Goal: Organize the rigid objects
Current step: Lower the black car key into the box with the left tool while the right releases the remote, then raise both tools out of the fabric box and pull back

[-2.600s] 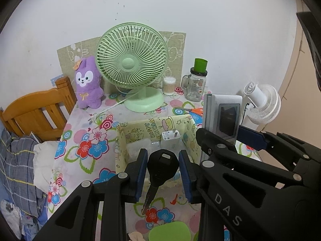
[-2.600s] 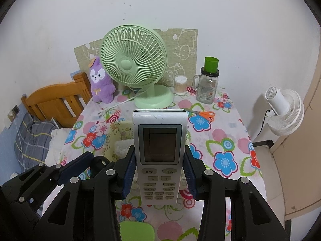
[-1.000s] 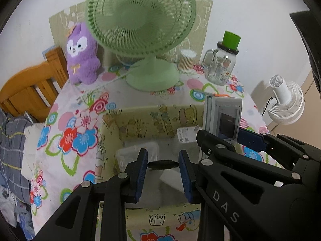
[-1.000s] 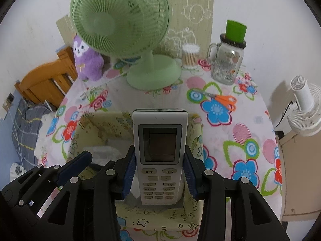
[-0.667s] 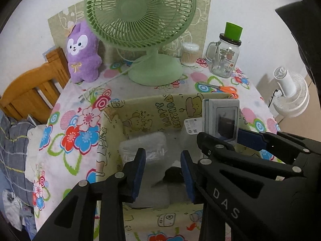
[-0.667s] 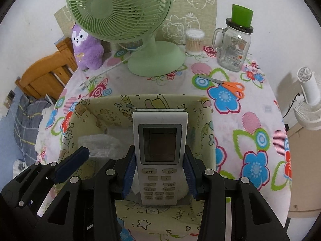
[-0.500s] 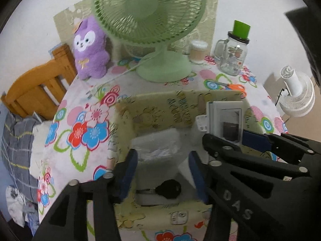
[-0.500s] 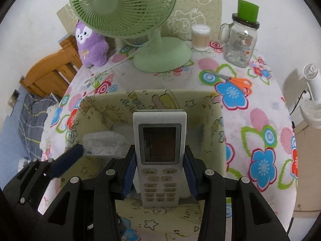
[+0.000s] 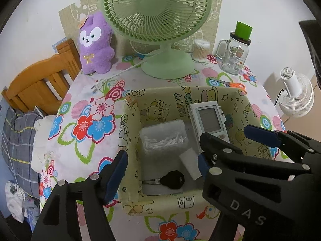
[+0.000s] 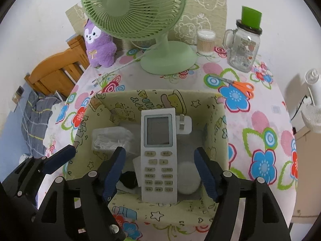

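Note:
A yellow cartoon-print fabric box [image 9: 180, 94] sits on the flowered table. My left gripper [image 9: 162, 158] hangs over its near left part. Its jaws are opening, with nothing gripped. Below it the black car key [image 9: 173, 179] lies on the box floor. A clear case of white picks [image 9: 162, 136] and a white block [image 9: 189, 163] lie close by. My right gripper [image 10: 159, 151] is also opening. The white remote [image 10: 158, 150] stands between its fingers with a gap on each side, leaning inside the box [image 10: 156, 93]. A white plug [image 10: 183, 124] lies behind the remote.
Behind the box stand a green desk fan [image 9: 160, 20], a purple plush [image 9: 96, 44], a swab tub [image 10: 206, 42] and a glass jar with a green lid [image 10: 244, 46]. Orange scissors [image 10: 241, 87] lie at the right. A wooden chair [image 9: 42, 86] is at the left, and a white floor fan [image 9: 297, 98] past the right edge.
Both grippers went from shut to open. The key left the left jaws and now lies on the box floor. The right jaws let go of the remote, which rests in the box.

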{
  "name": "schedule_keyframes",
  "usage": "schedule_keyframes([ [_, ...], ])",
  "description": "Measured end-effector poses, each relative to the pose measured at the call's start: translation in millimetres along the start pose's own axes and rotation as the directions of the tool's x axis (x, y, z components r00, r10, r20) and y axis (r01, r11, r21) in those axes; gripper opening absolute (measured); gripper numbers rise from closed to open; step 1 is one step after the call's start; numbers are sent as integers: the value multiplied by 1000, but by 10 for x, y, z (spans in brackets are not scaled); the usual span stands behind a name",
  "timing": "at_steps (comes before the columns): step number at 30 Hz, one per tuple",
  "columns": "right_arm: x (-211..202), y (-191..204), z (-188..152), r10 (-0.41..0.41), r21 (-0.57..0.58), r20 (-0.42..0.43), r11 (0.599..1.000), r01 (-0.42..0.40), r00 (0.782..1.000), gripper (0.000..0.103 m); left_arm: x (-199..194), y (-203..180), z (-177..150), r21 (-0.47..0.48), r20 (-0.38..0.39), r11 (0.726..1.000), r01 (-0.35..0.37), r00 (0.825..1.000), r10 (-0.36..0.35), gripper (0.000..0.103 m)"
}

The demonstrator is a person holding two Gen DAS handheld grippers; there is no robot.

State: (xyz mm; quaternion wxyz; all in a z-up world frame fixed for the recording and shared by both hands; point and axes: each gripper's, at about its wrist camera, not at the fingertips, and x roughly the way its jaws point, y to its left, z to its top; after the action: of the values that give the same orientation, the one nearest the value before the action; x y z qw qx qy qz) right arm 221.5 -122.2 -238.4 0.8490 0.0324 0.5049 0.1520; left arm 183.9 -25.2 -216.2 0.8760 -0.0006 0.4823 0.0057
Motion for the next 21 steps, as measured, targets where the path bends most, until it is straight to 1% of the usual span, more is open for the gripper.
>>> schedule_keyframes([
  [3, -64, -16, -35, 2, 25, 10, 1000, -2, 1000, 74, -50, -6, -9, 4, 5, 1000, 6, 1000, -6, 77],
  [10, -218, -41, -95, -23, 57, 36, 998, 21, 999, 74, -183, -26, -27, 24, 27, 1000, 16, 1000, -17, 84],
  [18, -417, -43, -181, -44, 84, 65, 996, 38, 997, 75, -352, -55, -65, 40, 48, 999, 35, 998, -37, 87],
  [21, -502, -51, -206, -60, 89, 77, 995, 53, 995, 78, -417, -61, -82, 42, 57, 998, 43, 997, -45, 87],
])
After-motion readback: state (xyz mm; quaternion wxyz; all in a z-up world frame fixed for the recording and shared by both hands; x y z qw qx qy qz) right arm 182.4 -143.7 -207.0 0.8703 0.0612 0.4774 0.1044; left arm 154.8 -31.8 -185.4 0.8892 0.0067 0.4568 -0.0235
